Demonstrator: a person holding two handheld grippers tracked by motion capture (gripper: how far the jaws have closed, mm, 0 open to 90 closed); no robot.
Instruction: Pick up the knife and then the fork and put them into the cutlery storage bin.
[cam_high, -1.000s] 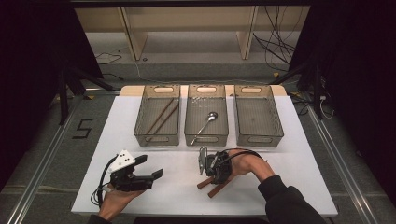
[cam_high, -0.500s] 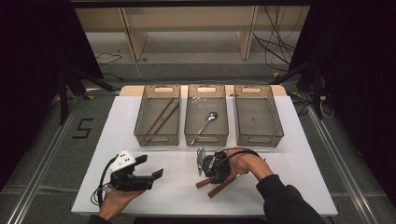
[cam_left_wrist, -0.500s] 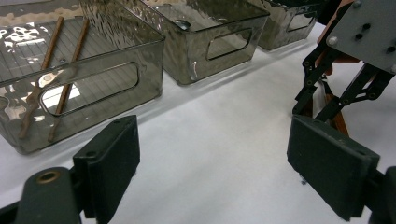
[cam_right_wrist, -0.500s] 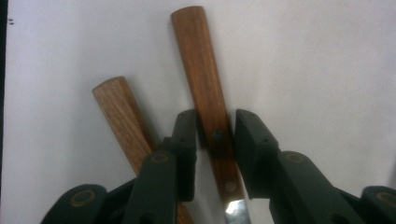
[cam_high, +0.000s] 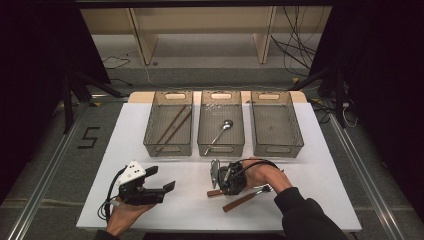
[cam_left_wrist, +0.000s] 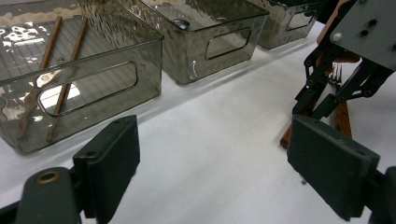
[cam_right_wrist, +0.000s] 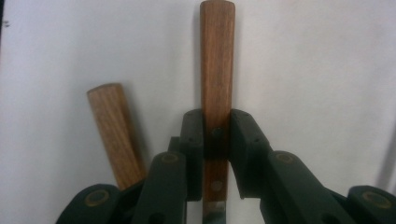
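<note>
Two wooden-handled utensils lie on the white table (cam_high: 310, 165) near its front. My right gripper (cam_high: 223, 187) points down at them and is shut on one wooden handle (cam_right_wrist: 216, 70), whose end (cam_high: 214, 193) pokes out to the left. Its jaws have just been closing with that handle between them. The second handle (cam_right_wrist: 114, 130) lies just beside it. That second utensil is a fork (cam_high: 241, 201) with its tines (cam_high: 265, 189) near the person's wrist. My left gripper (cam_high: 162, 189) rests at the front left, open and holding nothing (cam_left_wrist: 219, 163), facing the right gripper (cam_left_wrist: 345, 60).
Three smoky clear bins stand in a row at the back. The left bin (cam_high: 168, 147) holds two chopsticks (cam_high: 172, 125), the middle bin (cam_high: 221, 148) holds a metal spoon (cam_high: 221, 131), and the right bin (cam_high: 276, 149) has nothing in it.
</note>
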